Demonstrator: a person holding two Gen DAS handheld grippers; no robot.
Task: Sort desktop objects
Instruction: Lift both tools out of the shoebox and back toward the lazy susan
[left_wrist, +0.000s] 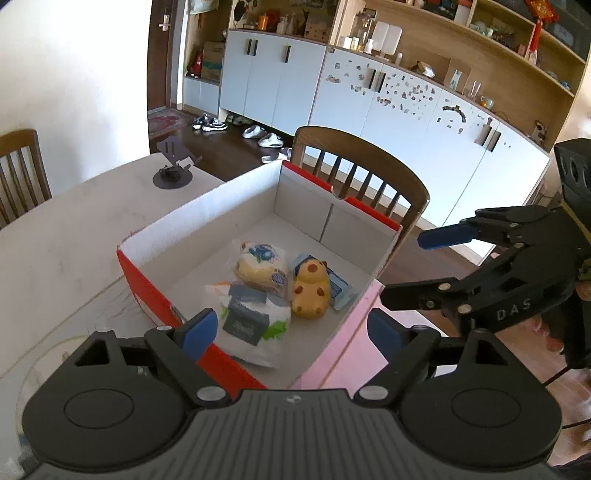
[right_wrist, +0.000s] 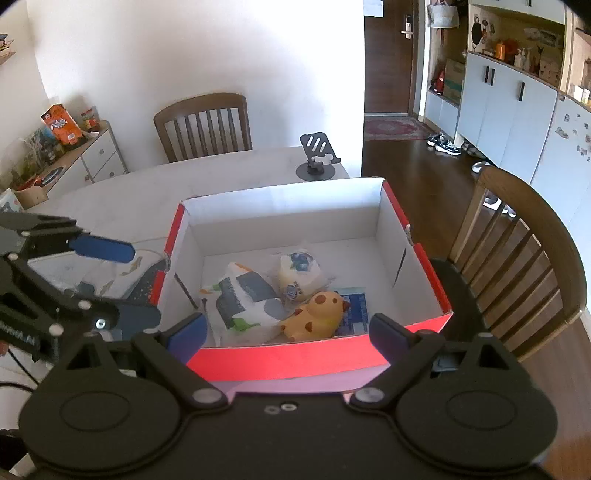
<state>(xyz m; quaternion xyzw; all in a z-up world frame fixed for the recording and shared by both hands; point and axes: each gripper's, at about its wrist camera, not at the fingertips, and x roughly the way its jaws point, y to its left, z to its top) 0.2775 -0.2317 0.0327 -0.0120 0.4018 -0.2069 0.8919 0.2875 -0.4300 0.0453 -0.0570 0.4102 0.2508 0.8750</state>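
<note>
**Both grippers empty above a box that already holds four things**

The red box (right_wrist: 295, 360) sits on the pale tabletop (right_wrist: 122, 199), its white inside open to both views. At its near end lie a wrapped bun (right_wrist: 297, 275), a yellow spotted toy animal (right_wrist: 317, 314), a soft white and grey packet (right_wrist: 243, 299) and a flat blue packet (right_wrist: 356, 308) half under the toy. They touch one another in a loose cluster.

The left gripper (left_wrist: 291, 332) stands wide apart with nothing between its blue pads; it hangs over the near wall of the box, with the soft packet just ahead and below. The right gripper (right_wrist: 290, 332) is likewise spread and holds nothing, poised above the near rim with the toy just beyond.

All four look light. The bun and the soft packet would likely squash and their wrappers slip, so a gentle grip across the middle suits them. The toy seems firmer, best taken across its body. The flat packet would need an edge.

A phone stand (right_wrist: 317, 160) stands well apart.
</note>
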